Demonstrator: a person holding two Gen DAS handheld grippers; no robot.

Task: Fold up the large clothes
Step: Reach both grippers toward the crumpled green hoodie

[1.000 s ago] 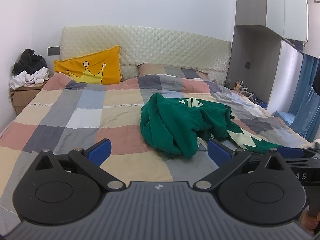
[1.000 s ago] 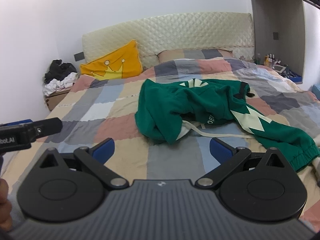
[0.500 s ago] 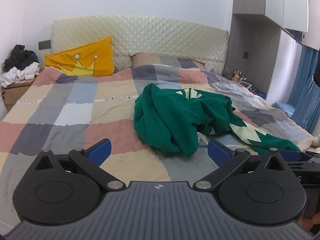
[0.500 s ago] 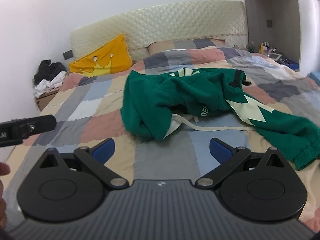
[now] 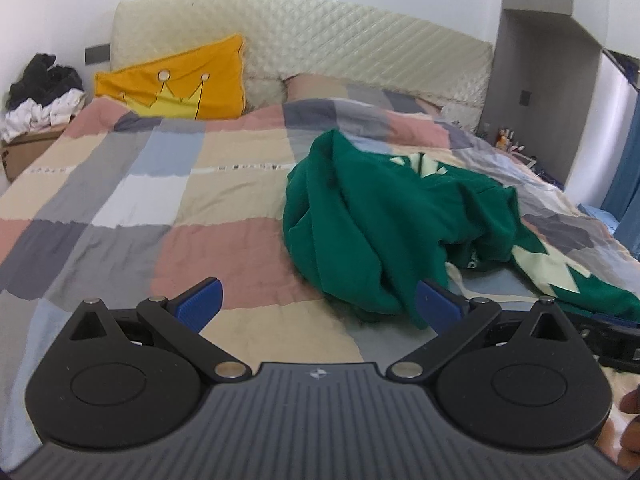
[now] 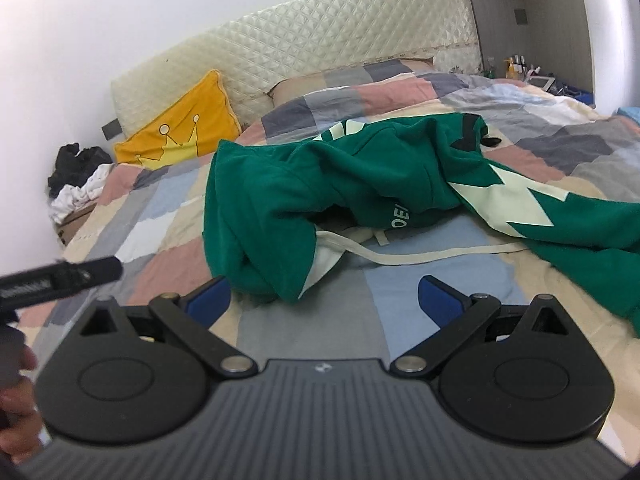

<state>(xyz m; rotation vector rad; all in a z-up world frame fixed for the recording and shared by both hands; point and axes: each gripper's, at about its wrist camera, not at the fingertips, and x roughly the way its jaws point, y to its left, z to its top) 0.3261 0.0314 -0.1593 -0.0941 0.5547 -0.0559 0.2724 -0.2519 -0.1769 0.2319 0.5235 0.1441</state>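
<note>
A crumpled green hoodie [image 5: 384,224] with pale cream zigzag marks and a cream drawstring lies bunched on the patchwork bedspread [image 5: 120,216], right of the bed's middle. In the right wrist view the hoodie [image 6: 320,184] spreads from the centre to the right edge, one sleeve trailing right. My left gripper [image 5: 318,304] is open just short of the hoodie's near hem, its right blue pad close to the cloth. My right gripper [image 6: 324,300] is open too, hovering before the hem and drawstring. Neither holds anything.
A yellow crown pillow [image 5: 176,84] leans on the quilted headboard [image 5: 320,48]. A heap of black and white clothes [image 5: 36,96] sits on a box left of the bed. Small bottles [image 6: 516,66] stand on a far-right shelf. The left gripper's body [image 6: 60,276] juts in at left.
Both grippers have moved forward toward the hoodie, which now looks larger and nearer. The hoodie has not moved. Both jaws stayed open.
</note>
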